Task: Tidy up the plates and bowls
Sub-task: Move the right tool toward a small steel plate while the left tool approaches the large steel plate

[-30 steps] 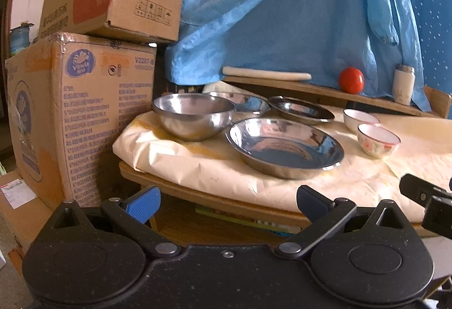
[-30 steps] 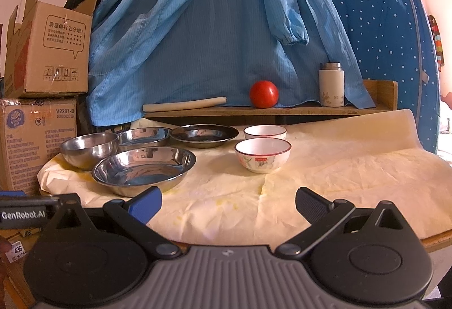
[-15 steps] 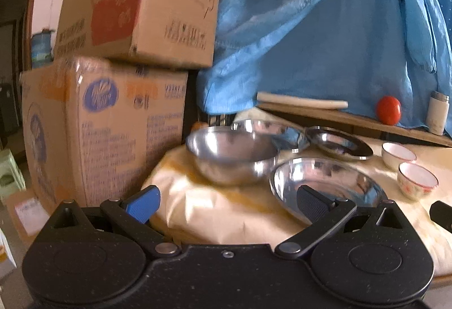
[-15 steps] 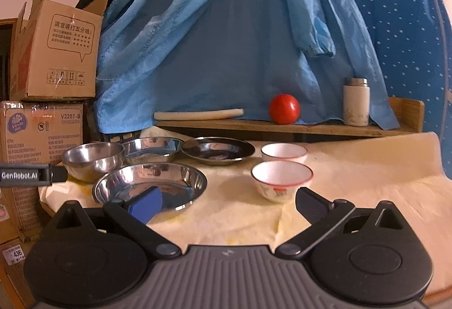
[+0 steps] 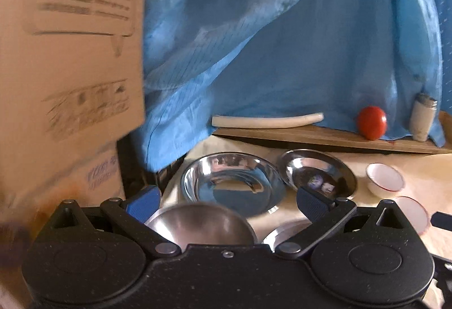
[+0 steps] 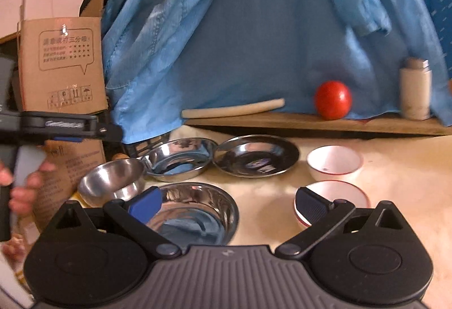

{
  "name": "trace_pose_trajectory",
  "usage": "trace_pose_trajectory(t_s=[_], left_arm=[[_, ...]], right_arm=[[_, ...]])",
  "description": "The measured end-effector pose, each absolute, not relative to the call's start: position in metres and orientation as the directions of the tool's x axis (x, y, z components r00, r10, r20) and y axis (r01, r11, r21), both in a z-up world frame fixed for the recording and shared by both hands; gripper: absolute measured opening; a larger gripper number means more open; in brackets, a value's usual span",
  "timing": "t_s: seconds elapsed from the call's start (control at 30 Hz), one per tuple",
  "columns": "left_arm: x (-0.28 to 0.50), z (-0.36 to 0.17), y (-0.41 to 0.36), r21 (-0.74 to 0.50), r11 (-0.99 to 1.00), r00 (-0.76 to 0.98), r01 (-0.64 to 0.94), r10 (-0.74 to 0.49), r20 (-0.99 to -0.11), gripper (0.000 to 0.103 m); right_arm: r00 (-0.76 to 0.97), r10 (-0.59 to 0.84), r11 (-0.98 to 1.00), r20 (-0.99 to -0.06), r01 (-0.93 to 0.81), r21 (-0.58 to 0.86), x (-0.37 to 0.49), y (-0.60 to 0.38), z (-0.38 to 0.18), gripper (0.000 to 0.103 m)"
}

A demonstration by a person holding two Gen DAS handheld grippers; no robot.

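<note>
Steel dishes and two white bowls lie on a paper-covered table. In the left wrist view my left gripper [image 5: 226, 200] is open, just above and behind a deep steel bowl [image 5: 199, 222], with a shallow steel dish [image 5: 233, 181] and a steel plate [image 5: 316, 173] beyond. In the right wrist view my right gripper [image 6: 227, 203] is open and empty, above a wide steel dish [image 6: 195, 213] and a red-rimmed white bowl [image 6: 333, 193]. A second white bowl [image 6: 334, 163], the steel plate [image 6: 255, 155], the shallow dish [image 6: 179, 157] and the deep bowl [image 6: 113, 179] lie further off.
Stacked cardboard boxes [image 5: 65, 54] stand close at the left. A blue garment [image 6: 254, 26] hangs behind. A wooden shelf [image 6: 310, 121] at the back holds a rolling pin [image 6: 234, 109], a tomato [image 6: 333, 99] and a flask [image 6: 415, 88]. The left gripper's body [image 6: 56, 125] shows at the right view's left edge.
Both grippers have moved forward and up over the table. The left one has come over the deep steel bowl; the right one is over the wide dish and near white bowl. Both stay open.
</note>
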State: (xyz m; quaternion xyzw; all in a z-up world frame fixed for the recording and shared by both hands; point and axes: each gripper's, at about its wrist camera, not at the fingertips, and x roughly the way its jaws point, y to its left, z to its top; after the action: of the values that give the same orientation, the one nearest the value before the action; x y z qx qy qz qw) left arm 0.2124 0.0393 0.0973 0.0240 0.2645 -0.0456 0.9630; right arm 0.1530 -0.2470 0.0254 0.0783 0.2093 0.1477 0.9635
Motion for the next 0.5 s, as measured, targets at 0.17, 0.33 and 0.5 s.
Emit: trace_pose_trajectory(t_s=[0.17, 0.33, 0.5], left_arm=[[0.269, 0.091, 0.028, 0.080, 0.987, 0.788, 0.143, -0.064, -0.612, 0.102], [0.307, 0.081, 0.007, 0.214, 0.962, 0.752, 0.170, 0.014, -0.659, 0.102], [0.338, 0.077, 0.011, 0.209, 0.966, 0.696, 0.154, 0.044, -0.716, 0.102]], right_arm=[[0.823, 0.387, 0.913, -0.415, -0.277, 0.300, 0.192, -0.249, 0.028, 0.103], [0.785, 0.446, 0.874, -0.431, -0.279, 0.397, 0.229, -0.249, 0.023, 0.103], [0.735, 0.513, 0.820, -0.444, -0.268, 0.505, 0.259, -0.247, 0.016, 0.102]])
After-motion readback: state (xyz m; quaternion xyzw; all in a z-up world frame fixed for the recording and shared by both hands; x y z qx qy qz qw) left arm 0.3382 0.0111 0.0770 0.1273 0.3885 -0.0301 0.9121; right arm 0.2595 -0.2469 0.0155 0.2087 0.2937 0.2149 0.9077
